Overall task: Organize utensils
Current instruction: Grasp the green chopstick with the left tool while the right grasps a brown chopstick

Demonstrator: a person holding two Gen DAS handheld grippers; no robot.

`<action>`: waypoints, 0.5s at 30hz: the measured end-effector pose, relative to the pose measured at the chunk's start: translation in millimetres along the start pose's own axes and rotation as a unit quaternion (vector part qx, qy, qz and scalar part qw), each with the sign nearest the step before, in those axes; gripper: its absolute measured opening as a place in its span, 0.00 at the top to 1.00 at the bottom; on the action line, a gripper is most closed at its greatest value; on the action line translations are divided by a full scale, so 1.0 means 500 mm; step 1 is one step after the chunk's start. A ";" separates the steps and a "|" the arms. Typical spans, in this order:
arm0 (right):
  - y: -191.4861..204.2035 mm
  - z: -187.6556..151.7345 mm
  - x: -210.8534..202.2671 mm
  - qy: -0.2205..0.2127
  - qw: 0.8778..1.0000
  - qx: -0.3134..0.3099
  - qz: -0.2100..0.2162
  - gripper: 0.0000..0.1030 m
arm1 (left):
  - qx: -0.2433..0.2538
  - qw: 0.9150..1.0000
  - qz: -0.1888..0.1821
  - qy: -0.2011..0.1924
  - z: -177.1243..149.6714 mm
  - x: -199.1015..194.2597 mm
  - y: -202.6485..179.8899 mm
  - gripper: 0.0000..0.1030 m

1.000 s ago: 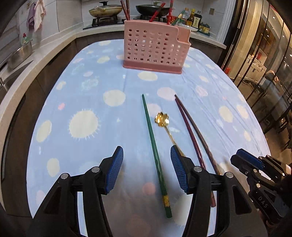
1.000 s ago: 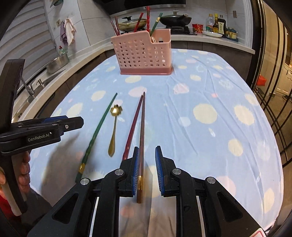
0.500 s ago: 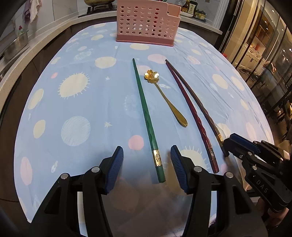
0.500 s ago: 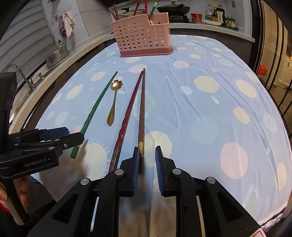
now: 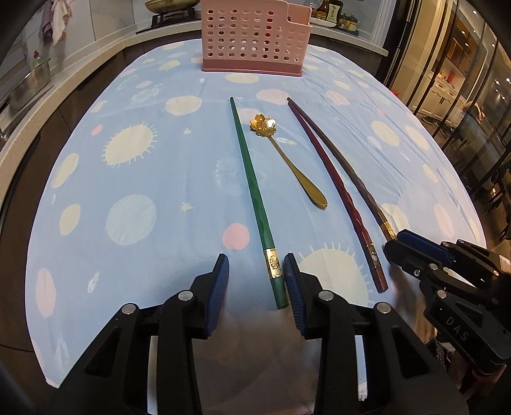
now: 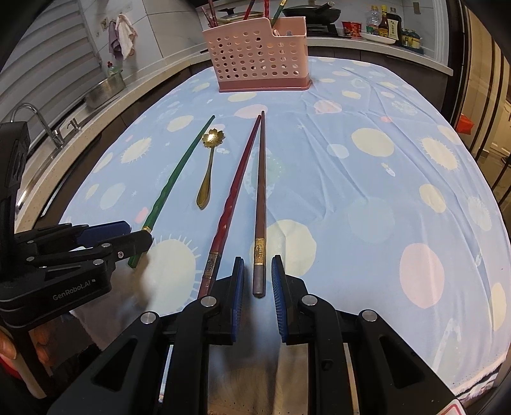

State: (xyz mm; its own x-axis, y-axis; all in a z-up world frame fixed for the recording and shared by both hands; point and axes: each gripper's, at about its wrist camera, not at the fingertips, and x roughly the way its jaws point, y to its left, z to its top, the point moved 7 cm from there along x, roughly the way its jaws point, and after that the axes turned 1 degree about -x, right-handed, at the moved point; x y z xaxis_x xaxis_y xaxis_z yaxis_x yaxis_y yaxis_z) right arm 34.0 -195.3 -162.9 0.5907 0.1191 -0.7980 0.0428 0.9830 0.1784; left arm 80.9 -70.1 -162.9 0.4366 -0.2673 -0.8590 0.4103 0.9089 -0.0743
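A green chopstick (image 5: 252,188), a gold flower spoon (image 5: 287,159), a red chopstick (image 5: 335,188) and a brown chopstick (image 5: 351,182) lie on the blue spotted tablecloth. My left gripper (image 5: 257,271) is open, its pads on either side of the green chopstick's near end. My right gripper (image 6: 258,281) is open a little, its pads on either side of the brown chopstick's (image 6: 260,198) near end without touching it. The red chopstick (image 6: 233,198) lies just left of it. A pink perforated utensil holder (image 6: 260,64) stands at the far end with several chopsticks in it.
The tablecloth's (image 5: 143,191) near edge hangs just below both grippers. A kitchen counter with a sink and tap (image 6: 38,124) runs along the left. A stove with pans and bottles (image 6: 383,25) is behind the holder. Glass doors (image 5: 472,95) stand to the right.
Both grippers have drawn back toward the near ends of the chopsticks. The left pads now flank the green chopstick's end. The right jaws have opened slightly around the brown chopstick's end.
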 end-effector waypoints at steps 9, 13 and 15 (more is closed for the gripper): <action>-0.005 0.000 0.000 -0.001 1.000 -0.006 -0.008 0.90 | -0.002 1.000 -0.018 0.001 -0.004 -0.002 -0.002 0.92; -0.012 -0.003 -0.010 -0.003 1.000 -0.003 -0.009 0.93 | -0.003 1.000 -0.023 0.002 -0.006 -0.012 -0.004 0.93; -0.016 -0.004 -0.019 -0.004 1.000 0.003 -0.004 0.93 | -0.003 1.000 -0.023 -0.006 -0.003 -0.026 -0.005 0.93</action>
State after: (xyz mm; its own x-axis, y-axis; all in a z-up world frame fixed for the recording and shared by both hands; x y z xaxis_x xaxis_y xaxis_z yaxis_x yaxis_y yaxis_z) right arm 26.4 -204.1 -157.8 0.5967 0.1106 -0.7948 0.0519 0.9831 0.1758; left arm 73.2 -68.5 -152.4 0.4261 -0.3127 -0.8489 0.4257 0.8973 -0.1168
